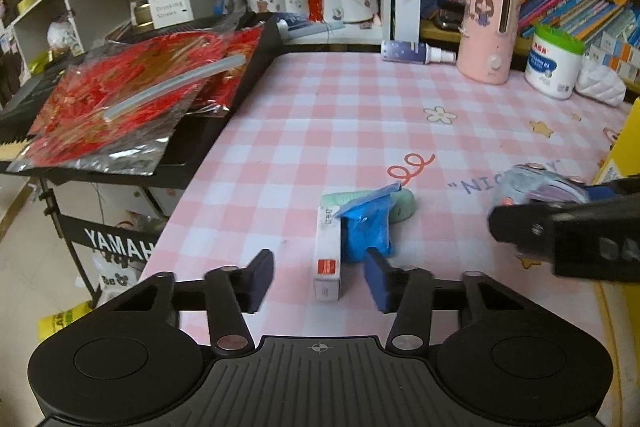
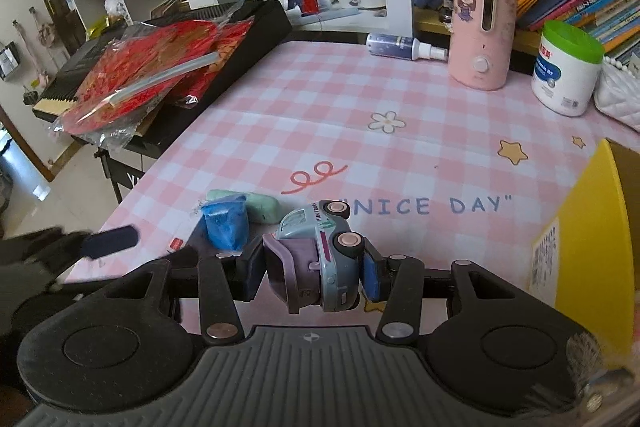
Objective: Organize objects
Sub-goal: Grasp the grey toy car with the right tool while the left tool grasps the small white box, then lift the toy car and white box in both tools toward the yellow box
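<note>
A toy truck [image 2: 320, 251], pale blue with a purple back, is held tilted above the pink checked tablecloth [image 2: 360, 99], and my right gripper [image 2: 314, 273] is shut on it. The left wrist view shows the toy truck [image 1: 532, 183] blurred at the right. My left gripper [image 1: 320, 281] is open and low over the cloth. The near end of a slim white box [image 1: 328, 259] with a red label lies between its pads, untouched. A blue packet [image 1: 368, 227] lies beside the box, and a green oval lump [image 1: 402, 207] lies behind it.
A black keyboard [image 1: 224, 131] covered with red foil packets [image 1: 132, 107] stands along the table's left side. At the back are a spray bottle [image 1: 416, 51], a pink humidifier [image 1: 486, 31] and a green-lidded tub [image 1: 554, 63]. A yellow box [image 2: 592, 227] stands at the right.
</note>
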### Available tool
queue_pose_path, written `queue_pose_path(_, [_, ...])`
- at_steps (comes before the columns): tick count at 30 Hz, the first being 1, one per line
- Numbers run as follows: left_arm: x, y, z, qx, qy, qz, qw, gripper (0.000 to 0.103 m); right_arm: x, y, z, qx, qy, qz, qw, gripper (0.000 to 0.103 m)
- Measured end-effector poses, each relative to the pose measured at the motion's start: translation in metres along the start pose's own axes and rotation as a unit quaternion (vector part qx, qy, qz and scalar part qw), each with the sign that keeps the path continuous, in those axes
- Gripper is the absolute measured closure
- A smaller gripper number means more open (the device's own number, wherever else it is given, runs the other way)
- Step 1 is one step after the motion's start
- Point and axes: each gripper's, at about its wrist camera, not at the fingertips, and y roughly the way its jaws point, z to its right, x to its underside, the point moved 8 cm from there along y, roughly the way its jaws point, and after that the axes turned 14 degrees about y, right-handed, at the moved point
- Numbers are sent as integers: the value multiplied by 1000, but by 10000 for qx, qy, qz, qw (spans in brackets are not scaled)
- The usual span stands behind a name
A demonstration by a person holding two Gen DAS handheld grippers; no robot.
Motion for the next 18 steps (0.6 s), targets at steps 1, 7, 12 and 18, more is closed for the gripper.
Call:
queue_pose_path(1, [-1, 4, 1, 35, 20, -34, 10000, 65, 0, -1, 1, 2, 2, -5, 10000, 58])
queue_pose_path(7, [3, 21, 5, 175, 70, -235, 9995, 81, 2, -4, 8, 91, 23, -9, 10000, 58])
queue_pose_path(12, [6, 19, 2, 283, -39, -263, 9992, 90, 5, -9, 15, 172, 112, 4, 9998, 58])
queue_pose_path(18, [12, -10, -5, 316, -198, -88, 9993, 90, 9, -17, 18, 244, 181, 70, 9995, 58])
